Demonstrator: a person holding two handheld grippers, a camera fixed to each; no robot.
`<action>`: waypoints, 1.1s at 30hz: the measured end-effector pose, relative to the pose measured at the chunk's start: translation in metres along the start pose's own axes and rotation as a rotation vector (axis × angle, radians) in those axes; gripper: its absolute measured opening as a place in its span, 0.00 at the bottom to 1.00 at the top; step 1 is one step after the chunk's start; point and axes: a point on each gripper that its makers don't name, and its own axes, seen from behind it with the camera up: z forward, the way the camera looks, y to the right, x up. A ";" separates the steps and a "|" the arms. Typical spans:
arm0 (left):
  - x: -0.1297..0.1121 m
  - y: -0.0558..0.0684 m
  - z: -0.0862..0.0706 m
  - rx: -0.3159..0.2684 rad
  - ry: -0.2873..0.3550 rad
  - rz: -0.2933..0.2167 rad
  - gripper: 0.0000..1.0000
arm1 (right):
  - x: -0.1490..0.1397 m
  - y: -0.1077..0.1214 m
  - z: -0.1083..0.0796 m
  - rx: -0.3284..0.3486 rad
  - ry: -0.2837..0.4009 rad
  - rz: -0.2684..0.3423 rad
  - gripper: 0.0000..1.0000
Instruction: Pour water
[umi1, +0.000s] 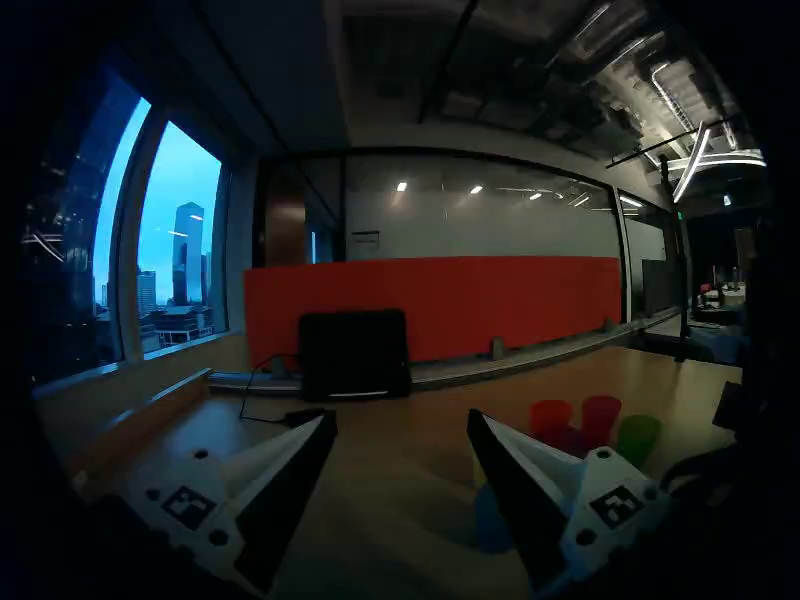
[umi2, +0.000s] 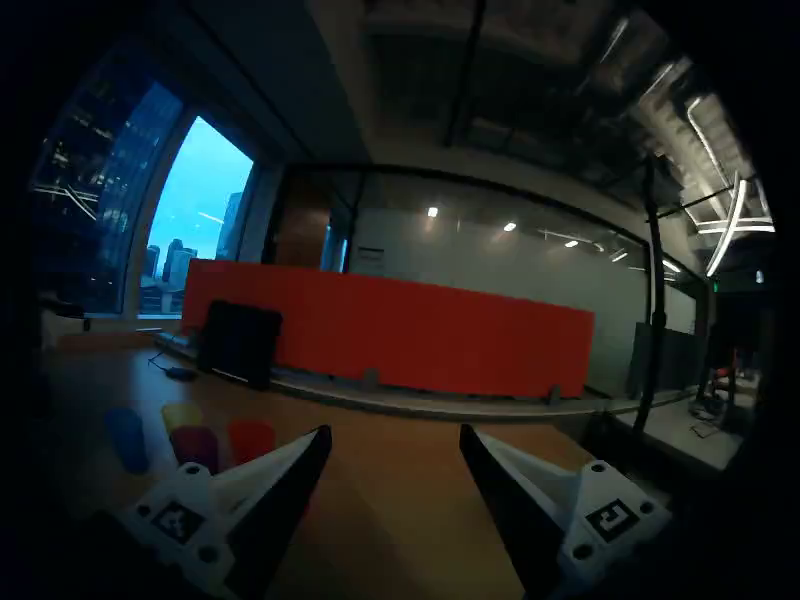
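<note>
Several coloured plastic cups stand close together on the wooden table. In the left gripper view an orange cup (umi1: 550, 417), a red cup (umi1: 601, 414) and a green cup (umi1: 637, 438) stand right of the fingers, and a blue cup (umi1: 489, 520) is half hidden behind the right finger. My left gripper (umi1: 400, 420) is open, with bare tabletop between its fingers. In the right gripper view a blue cup (umi2: 127, 437), a yellow cup (umi2: 182, 414), a dark red cup (umi2: 195, 446) and an orange cup (umi2: 250, 440) stand left of my right gripper (umi2: 393, 435), which is open and holds nothing.
A black monitor (umi1: 355, 355) stands at the table's far edge with a cable and a small black box beside it, also seen as the monitor (umi2: 240, 343). Behind runs a red partition (umi1: 440, 305) under glass. Windows on the left show a dusk skyline. The room is dim.
</note>
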 end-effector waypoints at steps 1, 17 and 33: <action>-0.001 0.000 0.000 0.003 0.002 -0.003 0.97 | 0.000 0.001 -0.001 -0.008 0.003 0.007 0.99; -0.018 -0.016 0.000 0.092 0.020 0.000 0.96 | -0.007 0.016 -0.016 -0.046 0.007 0.086 0.99; -0.050 -0.027 0.001 0.124 0.015 -0.016 0.97 | -0.010 0.024 -0.020 -0.063 -0.017 0.124 0.99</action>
